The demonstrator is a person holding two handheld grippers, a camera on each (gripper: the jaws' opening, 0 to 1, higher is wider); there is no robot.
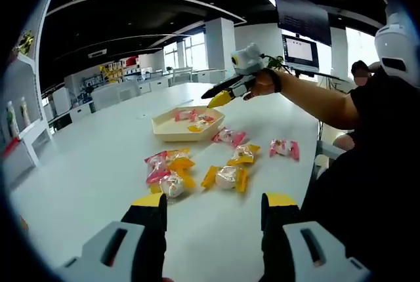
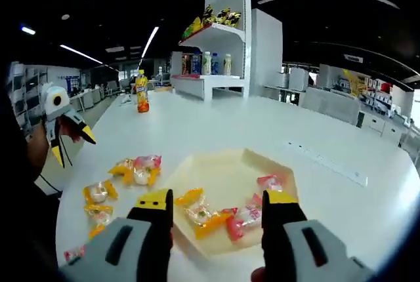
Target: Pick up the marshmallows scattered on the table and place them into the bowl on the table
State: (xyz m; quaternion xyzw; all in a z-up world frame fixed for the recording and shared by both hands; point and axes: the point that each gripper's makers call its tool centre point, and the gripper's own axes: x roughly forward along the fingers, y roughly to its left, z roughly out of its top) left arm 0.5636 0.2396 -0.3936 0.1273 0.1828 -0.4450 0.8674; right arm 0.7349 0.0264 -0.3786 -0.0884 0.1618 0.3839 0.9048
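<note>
A cream hexagonal bowl [image 1: 172, 134] sits mid-table with a few wrapped marshmallows [image 1: 195, 121] in it. Several more pink and yellow wrapped marshmallows [image 1: 226, 177] lie scattered on the white table in front of it. My left gripper [image 1: 215, 203] is open and empty, low over the table short of the nearest pile [image 1: 165, 167]. My right gripper [image 1: 216, 96], held by a hand, hovers over the bowl's far side. In the right gripper view my right gripper [image 2: 216, 202] is open above the bowl [image 2: 223, 174], with marshmallows [image 2: 239, 218] below it. The left gripper [image 2: 72, 146] is at the left, open.
Loose marshmallows [image 2: 139, 170] lie left of the bowl near the table's edge. An orange drink bottle [image 2: 141, 92] stands far back, and a white shelf [image 2: 213, 65] holds bottles behind it. The person's arm and dark-clothed body [image 1: 367, 118] fill the right side.
</note>
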